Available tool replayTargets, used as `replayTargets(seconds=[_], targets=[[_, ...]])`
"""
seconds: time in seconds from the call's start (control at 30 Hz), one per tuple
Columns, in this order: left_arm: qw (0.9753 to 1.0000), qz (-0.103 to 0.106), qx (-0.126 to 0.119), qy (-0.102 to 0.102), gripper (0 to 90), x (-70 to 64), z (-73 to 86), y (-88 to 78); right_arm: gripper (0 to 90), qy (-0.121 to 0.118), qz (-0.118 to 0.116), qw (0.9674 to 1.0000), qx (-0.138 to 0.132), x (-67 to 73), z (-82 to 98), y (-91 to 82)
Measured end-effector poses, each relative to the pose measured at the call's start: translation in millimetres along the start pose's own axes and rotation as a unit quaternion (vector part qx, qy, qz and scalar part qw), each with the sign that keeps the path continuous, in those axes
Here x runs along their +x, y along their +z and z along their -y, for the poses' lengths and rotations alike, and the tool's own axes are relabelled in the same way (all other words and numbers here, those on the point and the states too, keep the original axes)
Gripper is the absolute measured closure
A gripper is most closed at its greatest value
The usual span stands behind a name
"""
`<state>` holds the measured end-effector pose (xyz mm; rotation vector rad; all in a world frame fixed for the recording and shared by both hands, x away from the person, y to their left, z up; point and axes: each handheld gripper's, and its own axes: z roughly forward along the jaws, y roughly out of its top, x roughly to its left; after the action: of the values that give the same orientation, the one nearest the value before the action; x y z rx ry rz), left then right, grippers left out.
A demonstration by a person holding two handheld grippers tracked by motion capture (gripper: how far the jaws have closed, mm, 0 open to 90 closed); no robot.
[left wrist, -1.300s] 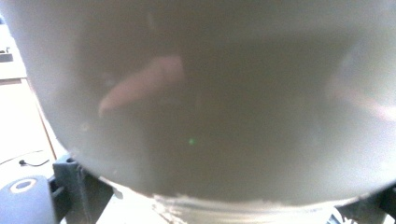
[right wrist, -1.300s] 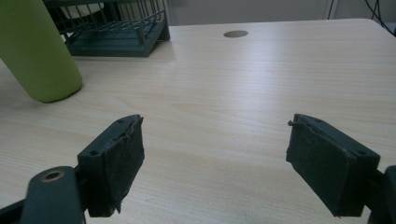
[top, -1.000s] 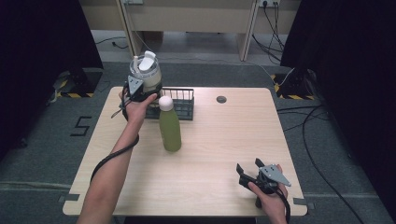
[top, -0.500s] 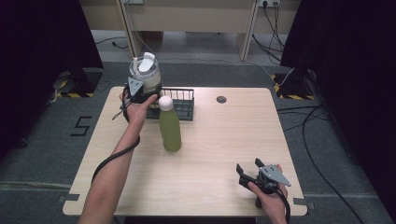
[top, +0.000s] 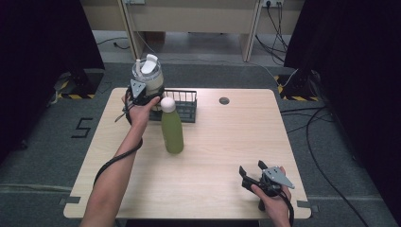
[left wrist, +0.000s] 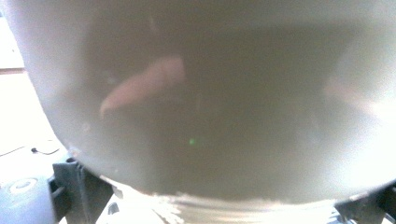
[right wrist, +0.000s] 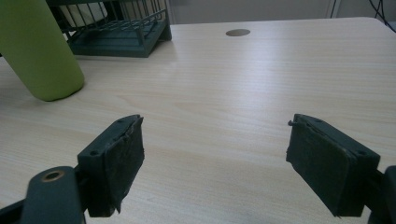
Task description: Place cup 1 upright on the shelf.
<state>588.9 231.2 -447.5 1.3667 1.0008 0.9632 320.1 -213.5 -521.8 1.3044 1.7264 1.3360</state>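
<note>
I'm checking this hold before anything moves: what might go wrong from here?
1. The left gripper holds the pale jar up above the wire basket's left end; a slip would likely drop it onto the basket or table edge.
2. The tall green bottle stands right beside that hand; a sideways move might topple it.

Even overhead light falls on the pale wooden table, dark at both sides; the translucent grey plastic jug looms blurred and hazy.
</note>
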Motion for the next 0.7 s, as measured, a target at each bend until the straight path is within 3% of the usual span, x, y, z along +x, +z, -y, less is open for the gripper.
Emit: replayTargets(seconds=[0.7], targets=[[1.0000, 0.000, 0.005, 0.004, 9.0, -1.2, 4.5, 4.0, 18.6, 0.000, -0.002, 1.0000, 0.000, 0.1, 0.1, -0.1]])
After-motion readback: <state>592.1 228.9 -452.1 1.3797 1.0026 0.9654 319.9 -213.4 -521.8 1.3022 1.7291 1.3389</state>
